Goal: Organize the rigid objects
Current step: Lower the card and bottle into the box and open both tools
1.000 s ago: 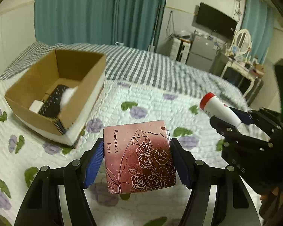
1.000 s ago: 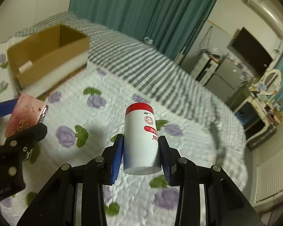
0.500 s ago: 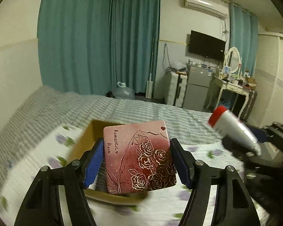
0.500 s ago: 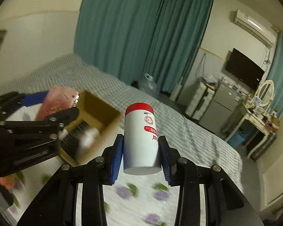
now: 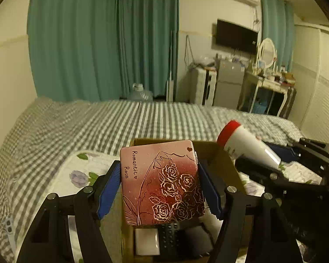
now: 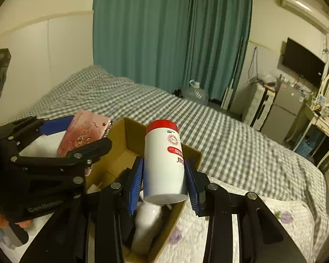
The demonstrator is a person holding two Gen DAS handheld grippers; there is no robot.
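Cardboard box (image 6: 125, 140) sits below us: left gripper (image 5: 161, 188) pinches the pink rose-printed tin (image 5: 162, 182), right gripper (image 6: 164, 179) pinches the red-capped white bottle (image 6: 163, 160); we lower each gently toward 6 o'clock before letting go.

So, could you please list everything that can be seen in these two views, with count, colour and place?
Tin: one, pink with roses, in left gripper, above box.
Bottle: one, white with red cap, in right gripper, above box.
Cardboard box: one, brown, on bed, holding white and black items.
Bed: one, grey check cover, floral quilt.
Curtains: teal, back wall.
Television: one, black, wall.
Water jug: one, clear, floor.
Left gripper: black, blue pads, shut on tin.
Right gripper: black, blue pads, shut on bottle.
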